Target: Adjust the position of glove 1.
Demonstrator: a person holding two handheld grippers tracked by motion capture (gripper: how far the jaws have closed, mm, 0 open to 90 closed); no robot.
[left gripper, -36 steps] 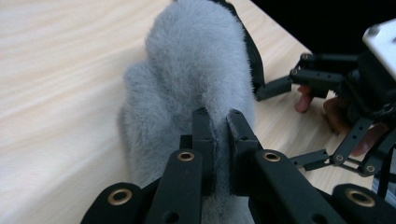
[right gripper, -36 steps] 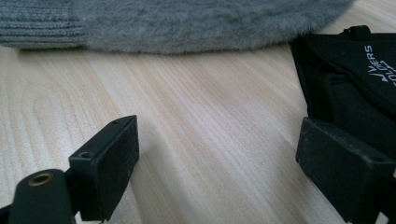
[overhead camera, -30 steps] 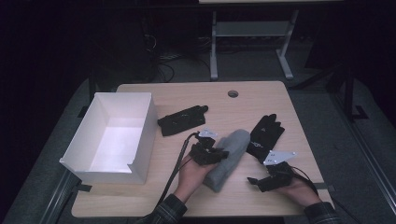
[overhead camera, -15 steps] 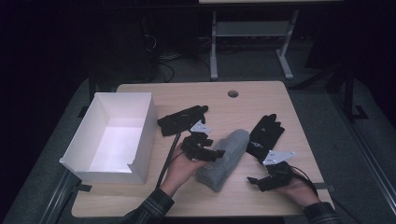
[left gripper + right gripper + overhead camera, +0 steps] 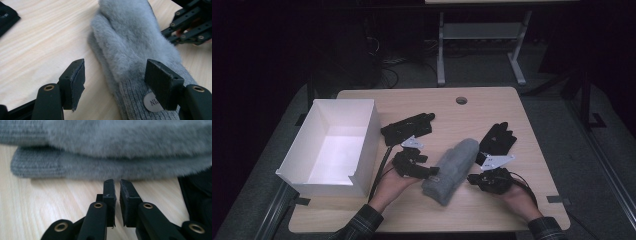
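A: While the grey mitten [image 5: 451,170] lies diagonally near the front edge of the counter [image 5: 492,100], its underside is hidden, and the round cuff label is half covered by a pad in the left gripper view – reads "Nid", rest cut off.

B: Left claw [image 5: 432,173]?

A: Jaws apart, straddling the mitten's cuff end, one pad on the knit, the other on bare wood. Pads aren't squeezing, nothing held. They've been opening.

B: Right claw [image 5: 474,178]?

A: Just closed; pads nearly together, nothing between them. It sits at the mitten's right edge, apart from it. Its own view is blurred up top: mitten edge is fuzz.

B: Surroundings?

A: White box [image 5: 362,145] at the left edge, open top. One black glove [image 5: 408,128] just right of the box, another black glove [image 5: 498,140] toward the right edge, its cuff partly behind the right claw's grey plate. Cable hole [image 5: 461,100] near the back edge. Beyond the counter is too dark to read.
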